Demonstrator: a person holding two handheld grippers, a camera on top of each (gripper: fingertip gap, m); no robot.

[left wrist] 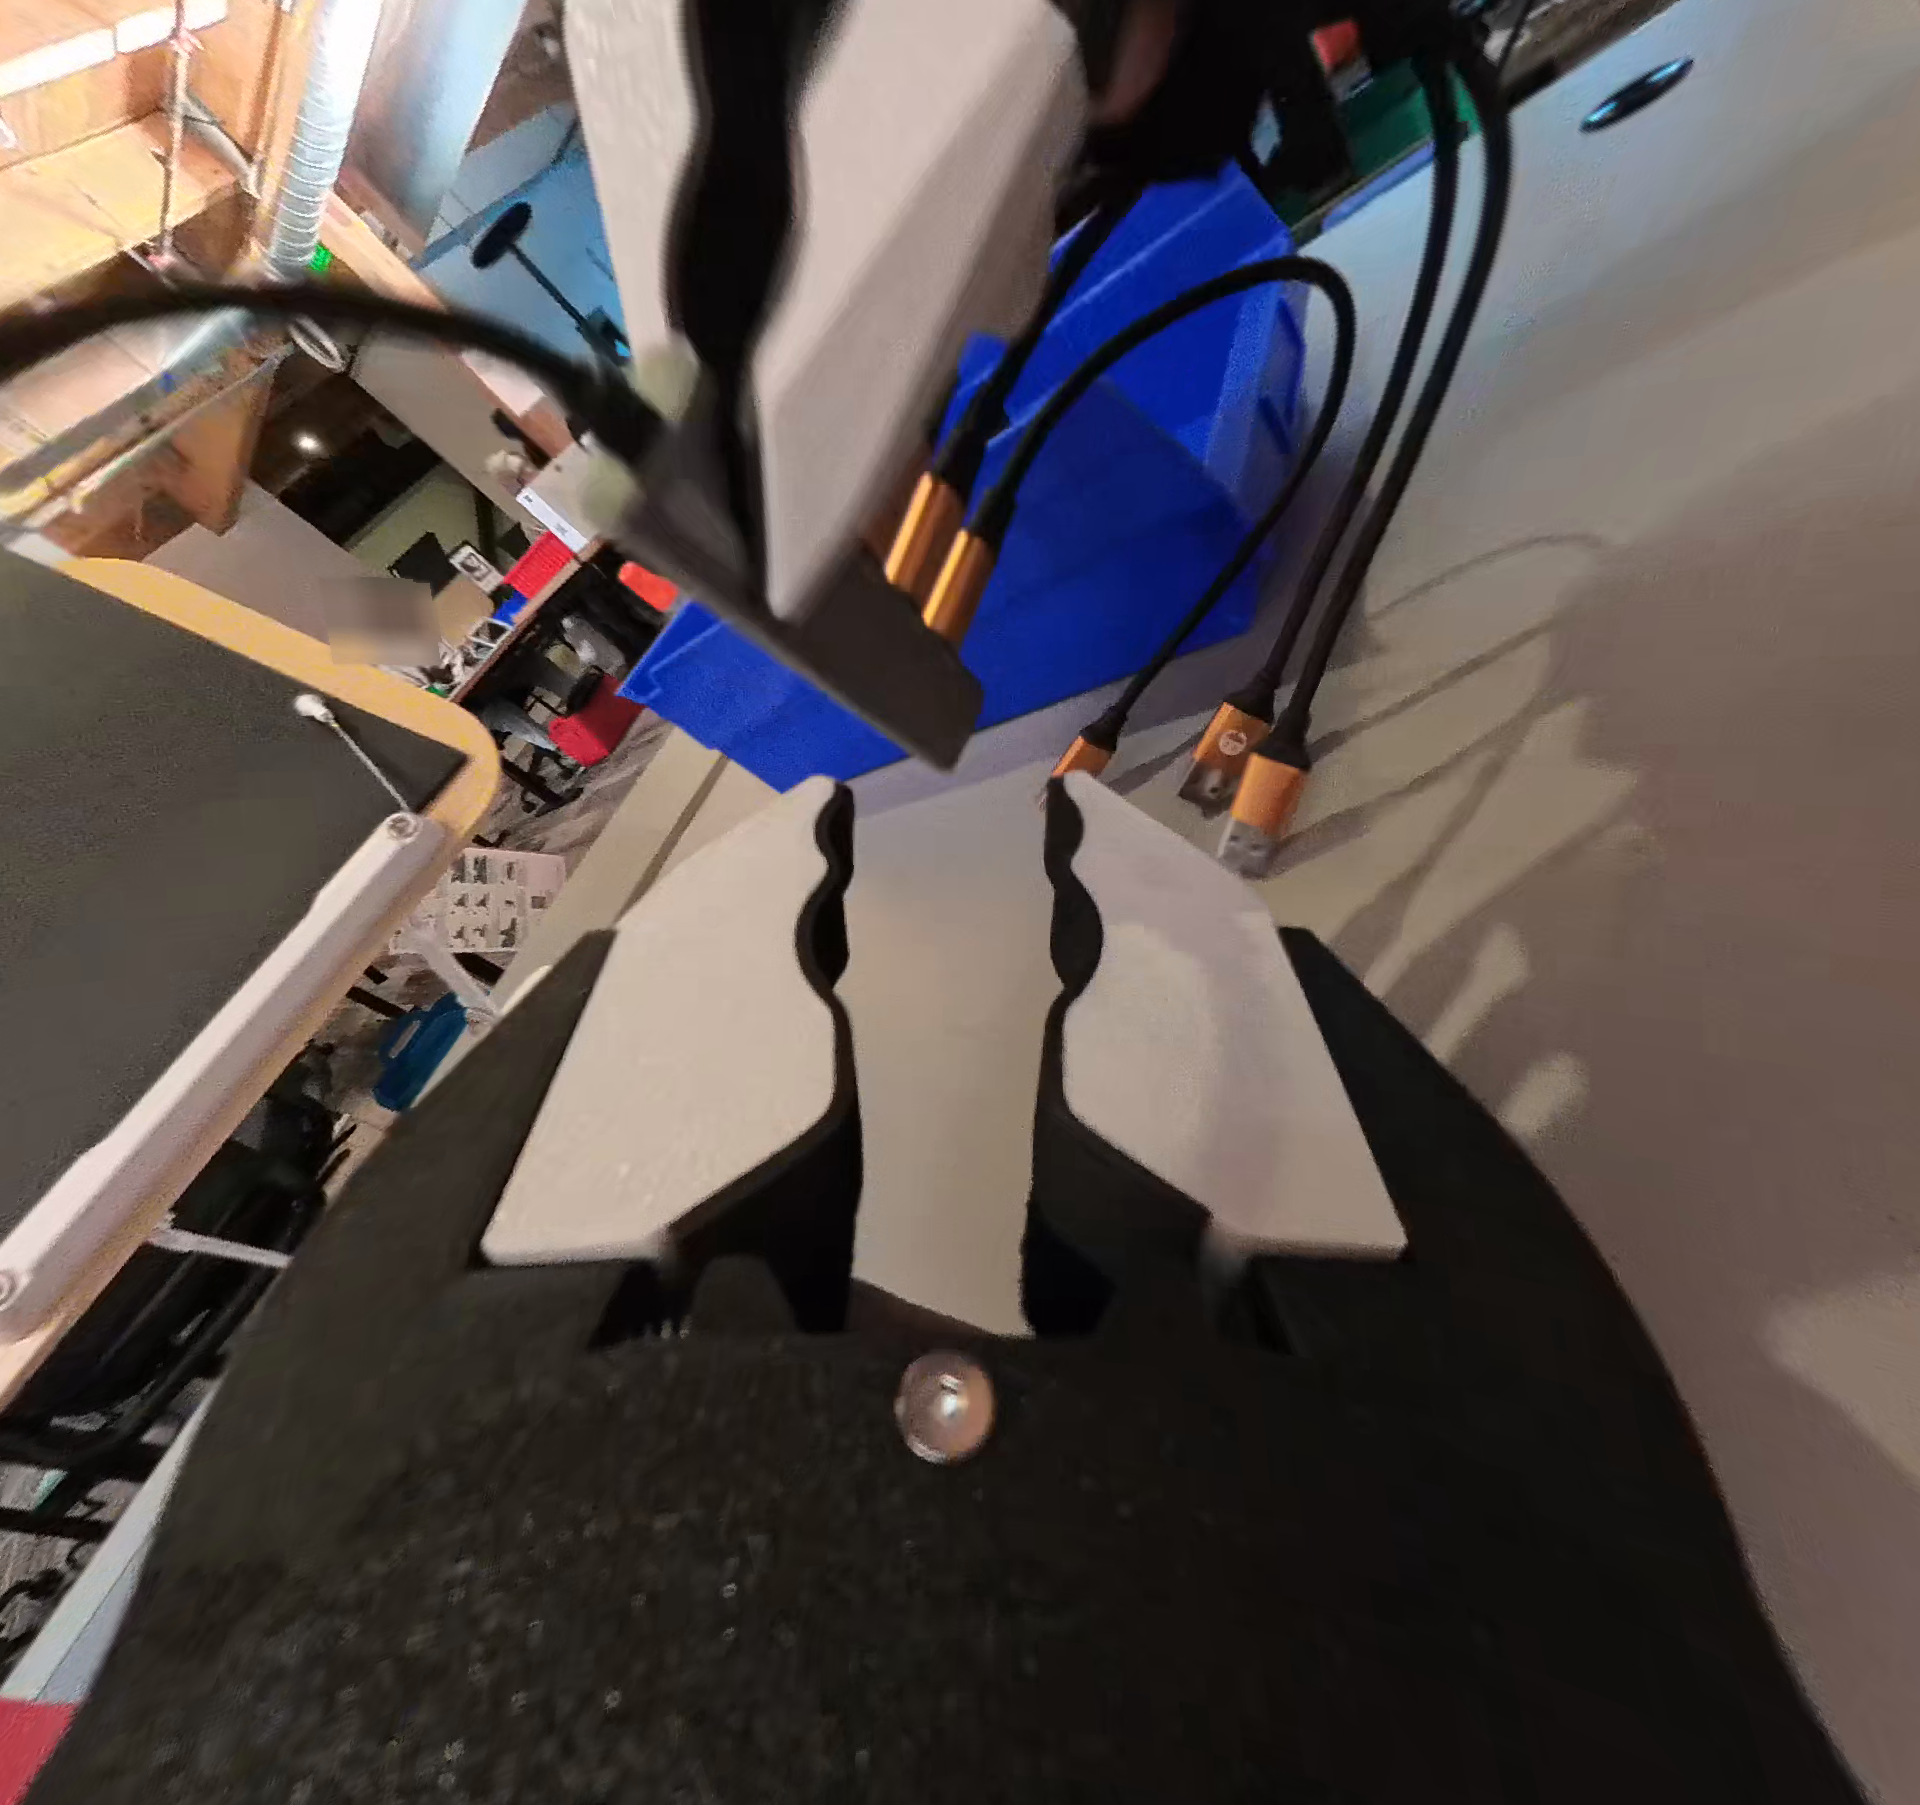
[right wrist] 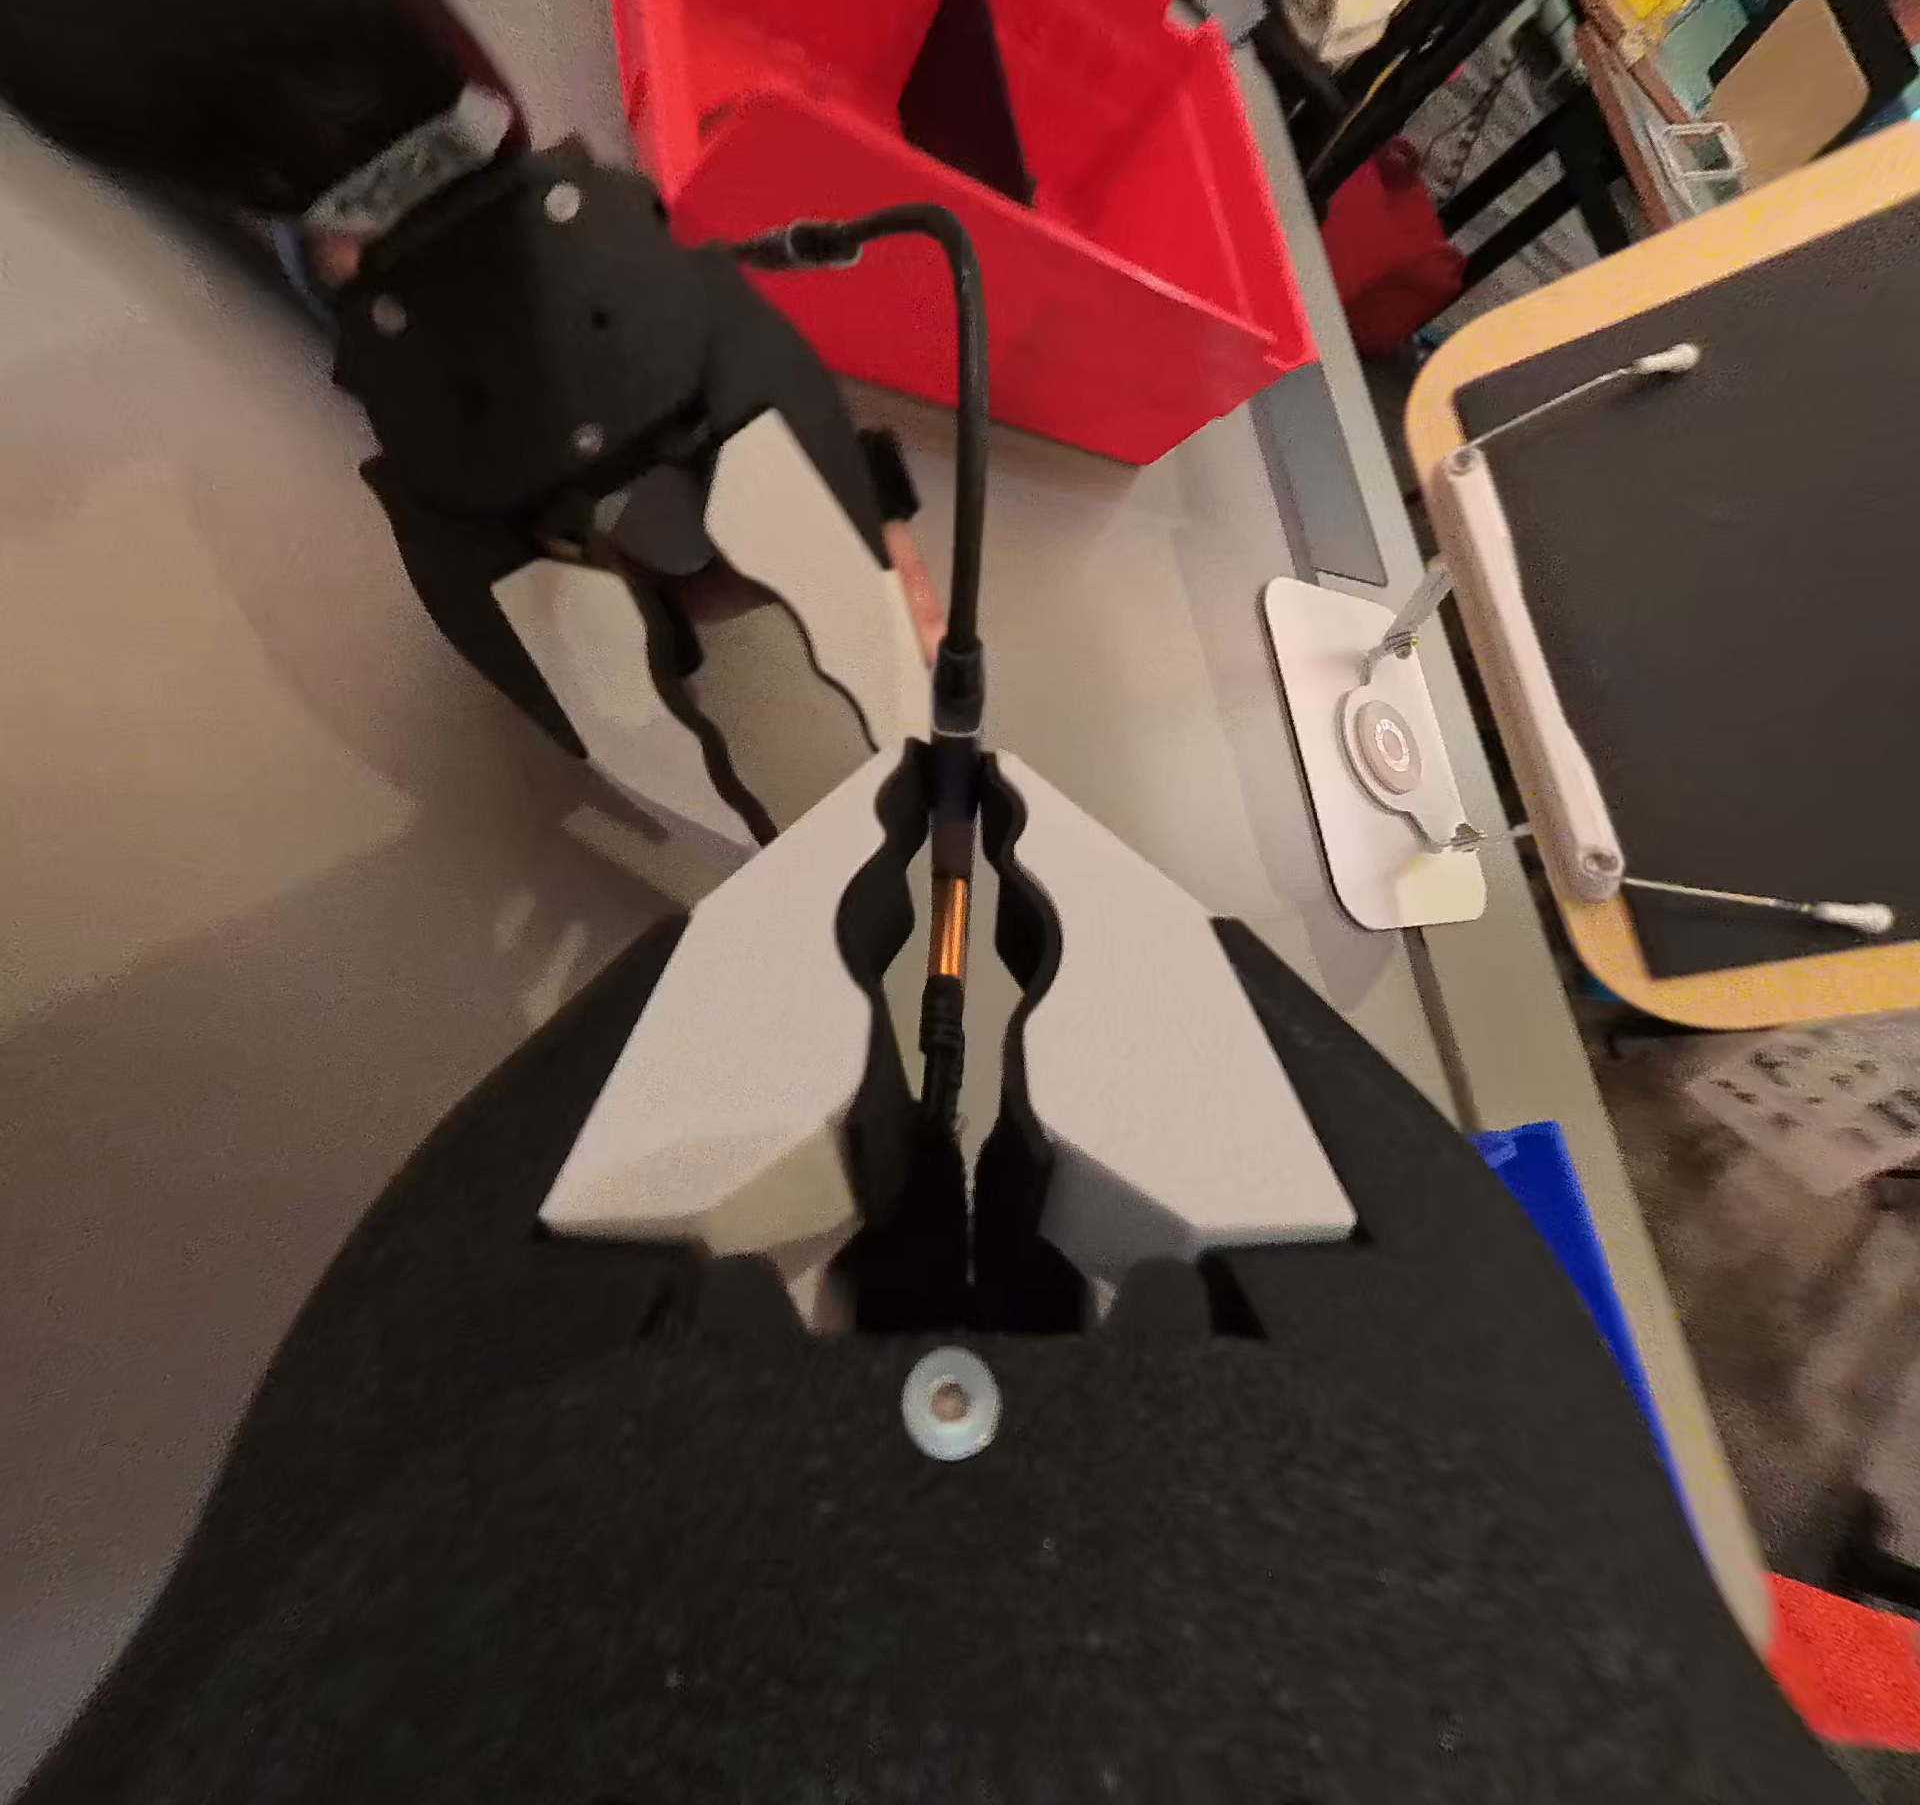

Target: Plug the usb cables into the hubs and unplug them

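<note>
In the left wrist view my right gripper (left wrist: pixel 727 529) comes down from the top, shut on a flat black USB hub (left wrist: pixel 894 675). Two cables with orange plugs (left wrist: pixel 935 550) sit in the hub's side, and its own black lead (left wrist: pixel 312 311) trails off to the left. My left gripper (left wrist: pixel 945 799) is open and empty just below the hub. Three loose cables with orange plugs (left wrist: pixel 1257 779) lie on the table to the right. In the right wrist view my right gripper (right wrist: pixel 951 768) clamps the hub edge-on, with an orange plug (right wrist: pixel 951 924) between its fingers. The left gripper (right wrist: pixel 816 784) is open just beyond it.
A blue bin (left wrist: pixel 1122 508) stands behind the hub. A red bin (right wrist: pixel 935 145) stands at the far side of the grey table (right wrist: pixel 208 716). A white pad (right wrist: pixel 1371 747) lies at the table edge. A black chair with a wooden rim (right wrist: pixel 1714 560) stands beside the table. The gap from one gripper's tips to the other's is roughly 6 centimetres.
</note>
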